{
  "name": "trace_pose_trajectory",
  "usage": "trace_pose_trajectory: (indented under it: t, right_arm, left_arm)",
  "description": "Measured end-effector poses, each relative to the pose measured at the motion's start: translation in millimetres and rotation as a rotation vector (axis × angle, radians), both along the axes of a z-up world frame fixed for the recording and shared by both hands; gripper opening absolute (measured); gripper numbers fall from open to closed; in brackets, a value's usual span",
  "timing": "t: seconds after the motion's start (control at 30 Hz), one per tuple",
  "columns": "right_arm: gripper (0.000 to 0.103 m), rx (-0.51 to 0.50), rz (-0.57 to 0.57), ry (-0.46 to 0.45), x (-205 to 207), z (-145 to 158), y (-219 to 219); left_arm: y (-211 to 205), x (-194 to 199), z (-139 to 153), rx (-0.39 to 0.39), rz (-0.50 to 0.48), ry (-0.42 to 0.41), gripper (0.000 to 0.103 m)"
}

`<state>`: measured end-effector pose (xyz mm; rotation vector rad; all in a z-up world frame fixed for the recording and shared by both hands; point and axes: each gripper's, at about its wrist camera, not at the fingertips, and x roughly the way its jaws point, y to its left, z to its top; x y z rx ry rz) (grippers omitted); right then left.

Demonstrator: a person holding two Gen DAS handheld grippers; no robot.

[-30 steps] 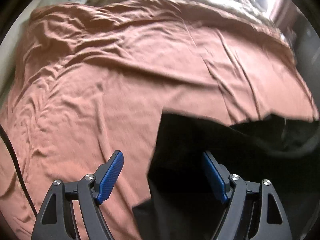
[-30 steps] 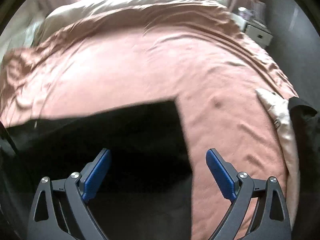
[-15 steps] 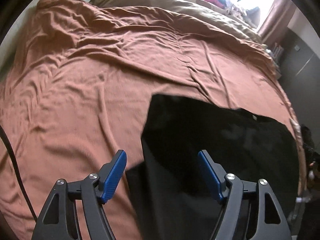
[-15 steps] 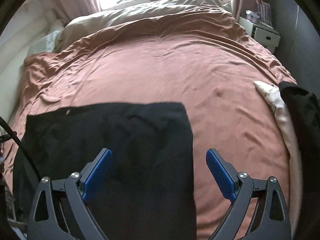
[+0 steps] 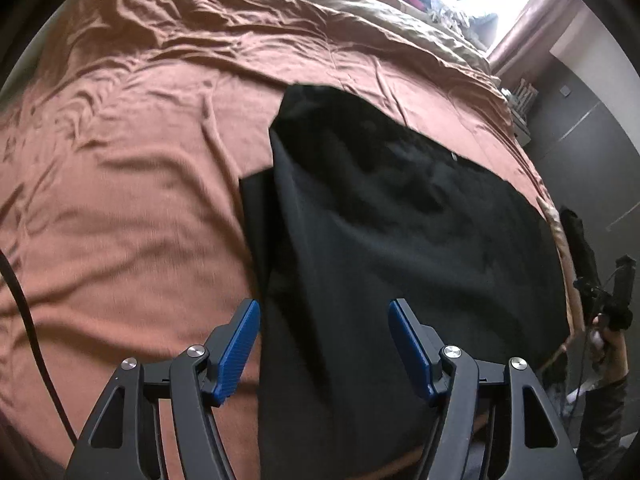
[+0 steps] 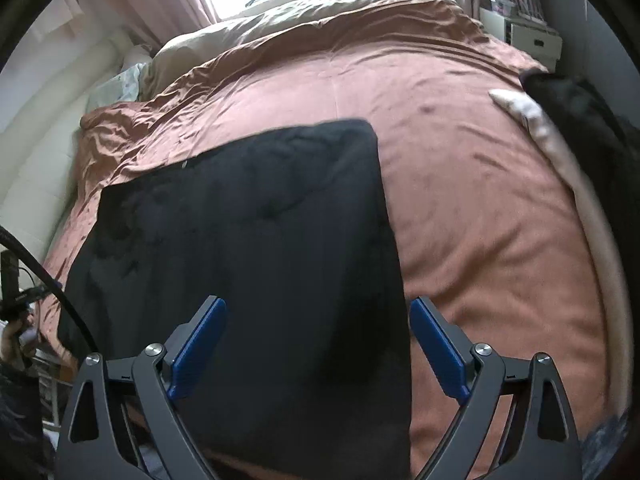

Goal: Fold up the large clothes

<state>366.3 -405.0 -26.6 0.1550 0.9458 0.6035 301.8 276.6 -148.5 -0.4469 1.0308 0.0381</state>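
- Left gripper (image 5: 324, 344): jaws spread and have just been narrowing, hovering empty above the garment's left edge.
- Black garment (image 6: 248, 240): lies flat on the bed (image 6: 460, 200), partly folded; likely soft, limp, light; best pinched at corners.
- Right gripper (image 6: 318, 344): jaws wide, empty.

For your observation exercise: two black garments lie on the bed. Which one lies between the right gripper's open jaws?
The large flat black garment in mid-bed, spread below the right gripper. The other black garment sits bunched at the bed's right edge, beside a cream cloth.
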Motion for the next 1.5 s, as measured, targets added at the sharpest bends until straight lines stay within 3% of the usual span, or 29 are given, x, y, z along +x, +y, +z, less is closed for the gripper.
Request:
trace_pose_trajectory:
  t: [0.23, 0.37, 0.57, 0.67, 0.77, 1.0, 1.13, 1.23, 1.37, 1.5]
  right_arm:
    - [0.092, 0.007, -0.012, 0.039, -30.8, -12.9, -15.4]
    - [0.092, -0.080, -0.044, 0.069, -37.6, -32.1, -13.1]
    - [0.092, -0.126, -0.114, 0.090, -46.8, -61.1, -18.9]
    - [0.092, -0.146, -0.135, 0.082, -58.2, -54.2, -17.8]
    - [0.079, -0.127, -0.133, 0.062, -66.6, -35.7, -19.5]
    - [0.078, -0.061, -0.040, -0.068, -98.6, 25.1, 12.8]
    - [0.078, -0.023, 0.078, -0.105, -108.8, 43.6, 55.1]
    - [0.060, 0.004, 0.155, -0.082, -105.1, 40.7, 85.7]
    - [0.047, 0.003, 0.237, -0.057, -101.2, 27.8, 131.7]
    - [0.041, -0.034, 0.302, -0.024, -84.6, 7.2, 170.9]
  left_arm:
    - [-14.6, -34.8, -17.8, -0.053, -0.031, 0.016, 0.068]
    - [-18.2, -46.1, -37.1, -0.041, -0.022, 0.065, 0.068]
    - [-10.1, -67.3, -36.2, -0.090, 0.019, 0.030, 0.068]
    - [-8.5, -76.4, -40.9, -0.072, 0.027, 0.038, 0.068]
    - [-6.9, -81.1, -58.2, -0.083, 0.041, 0.073, 0.069]
    - [-3.1, -91.6, -54.8, -0.092, 0.100, 0.024, 0.068]
    - [6.5, -105.2, -53.9, -0.222, 0.143, -0.047, 0.067]
    - [10.5, -111.0, -57.3, -0.295, 0.170, -0.070, 0.067]
    - [14.6, -114.6, -60.3, -0.378, 0.198, -0.111, 0.067]
    - [15.7, -111.3, -69.6, -0.446, 0.211, -0.125, 0.067]
